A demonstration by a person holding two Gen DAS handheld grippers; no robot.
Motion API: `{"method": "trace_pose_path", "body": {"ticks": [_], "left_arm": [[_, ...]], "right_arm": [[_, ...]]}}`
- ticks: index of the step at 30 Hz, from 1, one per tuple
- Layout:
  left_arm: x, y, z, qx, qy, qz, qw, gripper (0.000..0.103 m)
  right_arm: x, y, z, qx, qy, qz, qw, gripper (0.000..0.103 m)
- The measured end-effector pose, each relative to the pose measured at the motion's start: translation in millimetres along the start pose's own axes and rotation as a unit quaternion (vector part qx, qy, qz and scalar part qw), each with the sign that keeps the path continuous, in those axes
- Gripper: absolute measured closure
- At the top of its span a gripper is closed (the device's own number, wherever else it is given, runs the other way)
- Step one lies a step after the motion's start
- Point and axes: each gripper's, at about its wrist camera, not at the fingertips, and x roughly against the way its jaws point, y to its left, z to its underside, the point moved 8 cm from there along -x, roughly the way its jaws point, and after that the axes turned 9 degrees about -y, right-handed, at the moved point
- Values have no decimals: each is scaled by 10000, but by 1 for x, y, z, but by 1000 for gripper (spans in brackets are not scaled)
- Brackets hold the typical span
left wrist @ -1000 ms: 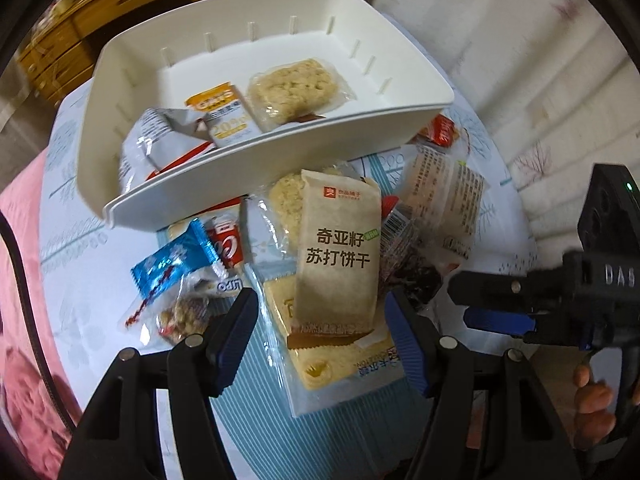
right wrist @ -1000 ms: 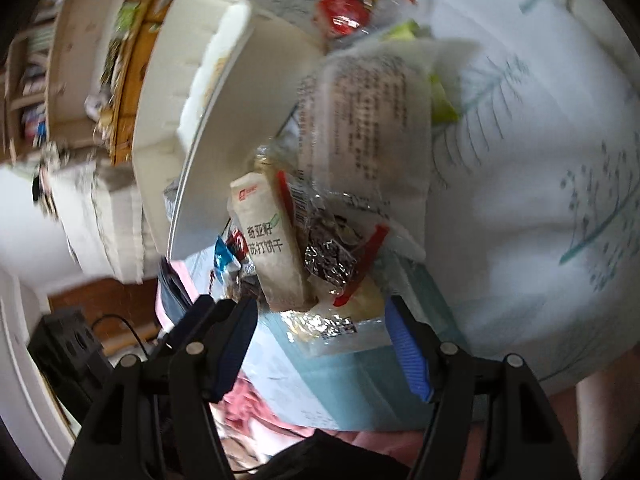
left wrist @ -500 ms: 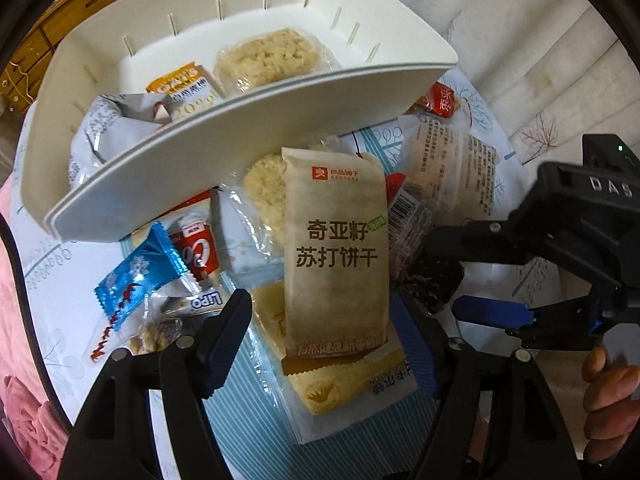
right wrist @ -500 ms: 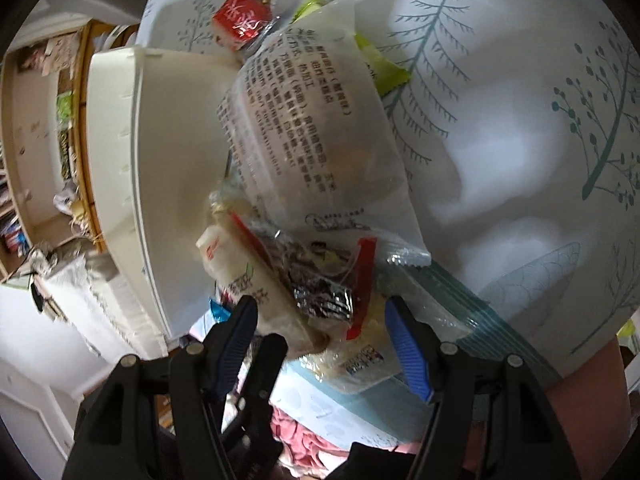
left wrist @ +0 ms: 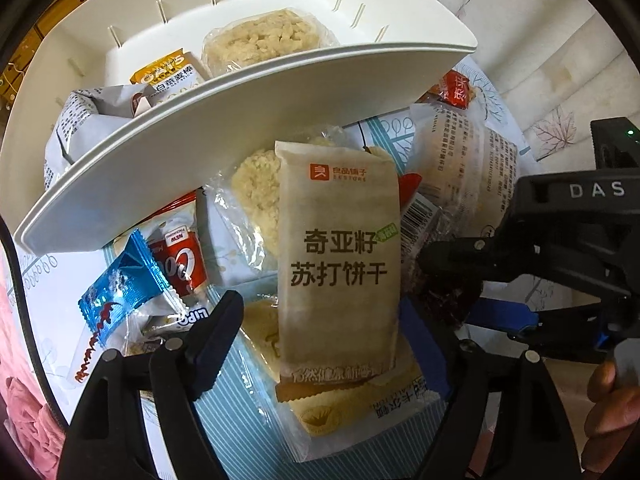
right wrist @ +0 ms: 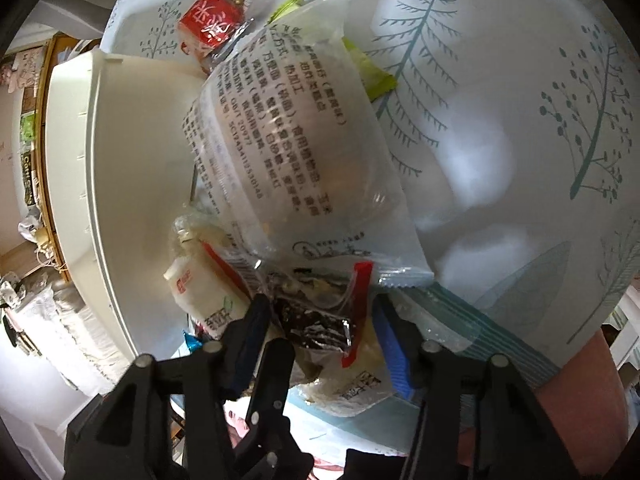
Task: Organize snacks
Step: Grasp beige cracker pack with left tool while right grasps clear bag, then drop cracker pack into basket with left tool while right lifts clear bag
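White plastic, the slotted storage bin already holds a rice-crisp cake in clear wrap, an orange-and-white oat bar and a grey printed packet. Most snacks lie heaped on the tree-print surface beside it. The left hand-held gripper, jaws just widened, straddles the beige soda-cracker packet; the right hand-held gripper, just narrowing, brackets a dark foil-and-red wrapper, the packet untouched.
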Motion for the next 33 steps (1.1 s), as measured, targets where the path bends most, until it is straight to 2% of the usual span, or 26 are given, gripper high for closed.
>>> {"method": "trace_pose_path", "body": {"ticks": [9,10,11,14,25,33], "left_arm": [[-13,-5,-7,11,64,-200,9998,22],[-13,-4,-7,21,59,-220,9997,25],[-13,-3,-7,30,44,-265,9996,34],[-13,0,-9,119,-30,-289,9995,44],[-5,2,-3,244,-34,-310,9992,46],[22,8,11,422,-49,-319,9986,47]], "right_arm": [[-5,3,-4,-9,11,-5,10000,59],[-5,4,-4,-8,16,-2,10000,59],[-5,3,-5,-14,18,-1,10000,59],[-2,-6,-6,-33,58,-18,10000,59],[1,-19,-1,20,204,30,9998,59],[3,-17,8,292,365,23,9989,59]]}}
